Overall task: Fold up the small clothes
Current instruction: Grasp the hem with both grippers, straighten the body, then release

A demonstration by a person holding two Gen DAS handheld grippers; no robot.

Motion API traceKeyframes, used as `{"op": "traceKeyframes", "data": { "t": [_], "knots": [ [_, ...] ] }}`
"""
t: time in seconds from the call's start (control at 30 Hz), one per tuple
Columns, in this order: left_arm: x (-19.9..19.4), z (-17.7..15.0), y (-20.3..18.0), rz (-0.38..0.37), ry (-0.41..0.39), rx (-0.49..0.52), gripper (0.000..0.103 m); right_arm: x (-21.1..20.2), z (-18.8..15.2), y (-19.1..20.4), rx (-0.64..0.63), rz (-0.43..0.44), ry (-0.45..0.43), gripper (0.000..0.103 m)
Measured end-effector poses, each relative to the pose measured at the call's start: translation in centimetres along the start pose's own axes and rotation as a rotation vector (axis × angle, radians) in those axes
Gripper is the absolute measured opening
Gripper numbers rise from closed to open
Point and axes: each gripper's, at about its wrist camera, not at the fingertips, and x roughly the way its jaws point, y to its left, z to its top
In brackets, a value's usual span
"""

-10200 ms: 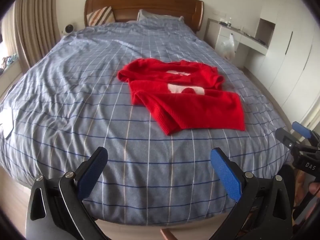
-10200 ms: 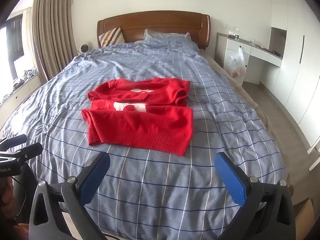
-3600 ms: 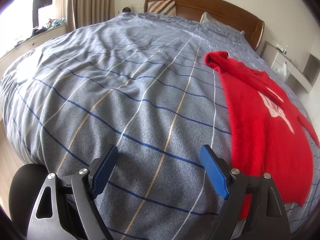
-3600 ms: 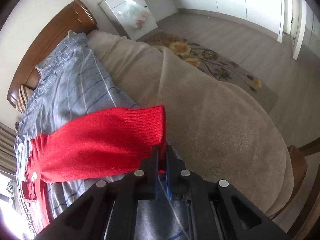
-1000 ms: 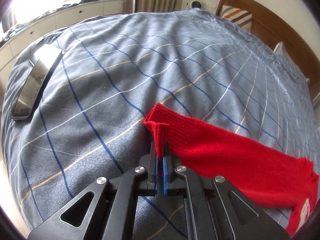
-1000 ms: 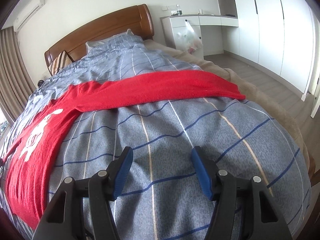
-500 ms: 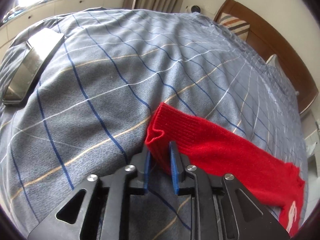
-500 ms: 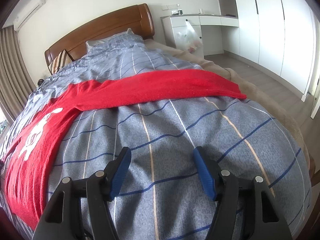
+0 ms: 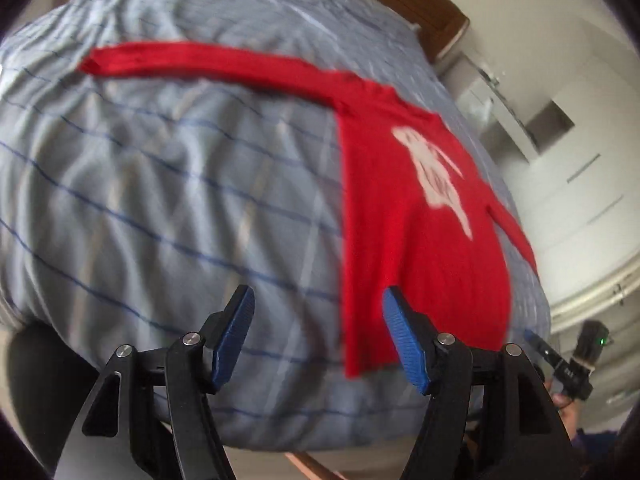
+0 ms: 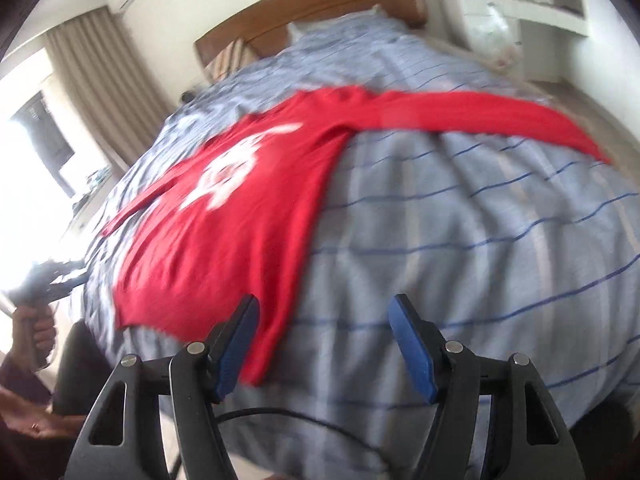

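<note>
Both grippers, left gripper (image 9: pixel 316 334) and right gripper (image 10: pixel 325 344), jaws apart, red sweater (image 9: pixel 416 220) flat, white print unreadable

Left gripper (image 9: pixel 316 336), right gripper (image 10: pixel 324 344): black frames, silver screws, ribbed blue fingers (image 9: pixel 404 340).

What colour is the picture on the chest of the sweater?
White, on the red sweater. The motif shows best in the right wrist view, though blurred.
</note>
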Motion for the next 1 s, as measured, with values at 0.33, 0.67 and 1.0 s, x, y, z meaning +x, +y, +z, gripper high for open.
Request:
{"op": "traceKeyframes", "data": {
  "t": [0.33,0.67,1.0],
  "knots": [
    [5.7,-2.8,-2.5,0.036,0.046,0.046,0.058,4.0,-2.2,-0.6,0.110,0.074,0.098,0.067],
    [5.9,-3.3,-4.1,0.077,0.048,0.113,0.003,5.7,-1.4,-0.3,0.131,0.048,0.131,0.003],
    [6.1,-3.7,-1.7,0.175,0.076,0.126,0.001,6.4,-2.5,-0.7,0.070,-0.133,0.230,0.002]
  ]
}}
